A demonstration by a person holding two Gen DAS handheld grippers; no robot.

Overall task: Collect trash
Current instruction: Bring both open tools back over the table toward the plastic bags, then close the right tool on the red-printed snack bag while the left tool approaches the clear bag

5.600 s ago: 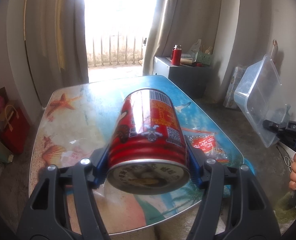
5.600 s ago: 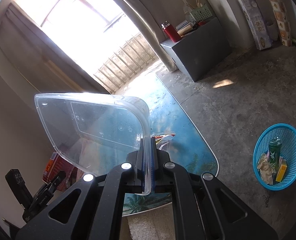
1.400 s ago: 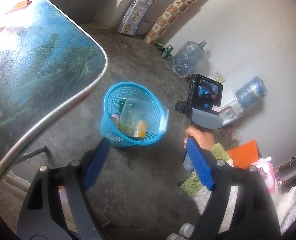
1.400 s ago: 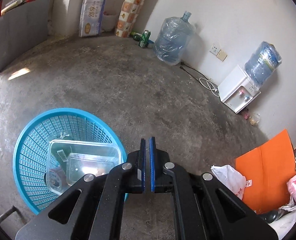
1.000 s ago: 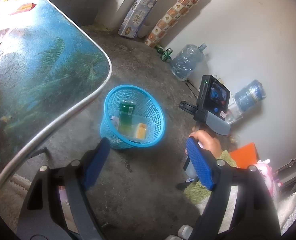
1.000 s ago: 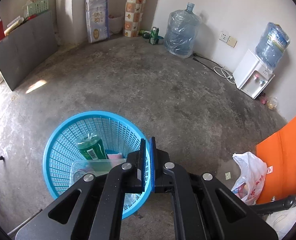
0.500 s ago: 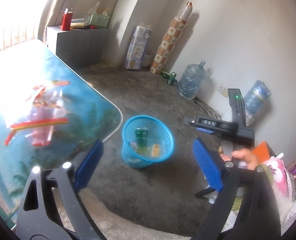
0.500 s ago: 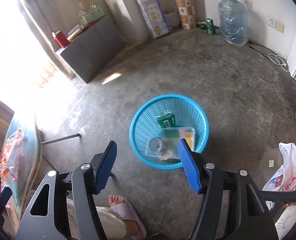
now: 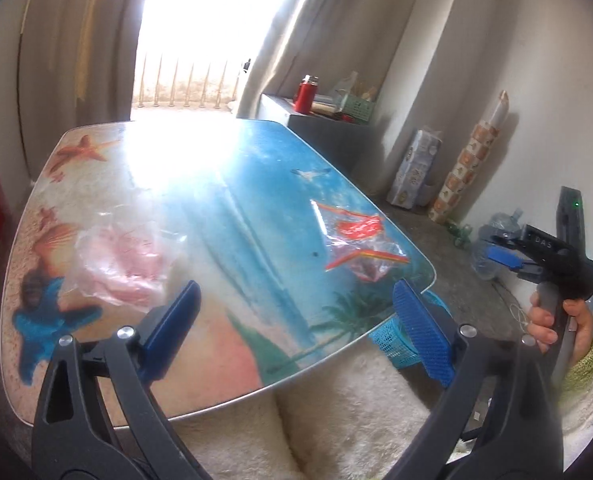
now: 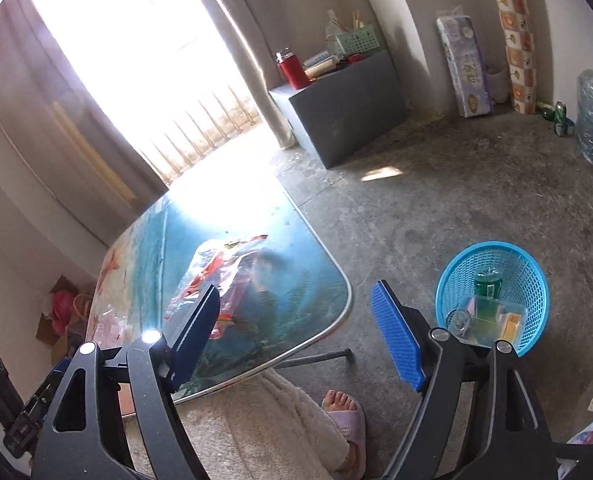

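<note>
On the table (image 9: 256, 184) lie two pieces of trash: a red-printed wrapper (image 9: 356, 240) near its basket-side corner, a pink bag (image 9: 116, 264) opposite. Can and clear tub now sit in the blue basket (image 10: 492, 300); left gripper (image 9: 292, 328) and right gripper (image 10: 296, 332) swing back, jaws apart, empty.

Left tool (image 9: 294, 328) and right tool (image 10: 296, 336), both wide apart, empty.

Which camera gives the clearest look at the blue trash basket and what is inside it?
The right wrist view: the blue basket stands fully visible on the floor, with a green can and clear container inside. The left wrist view shows only a sliver below the table edge.
</note>
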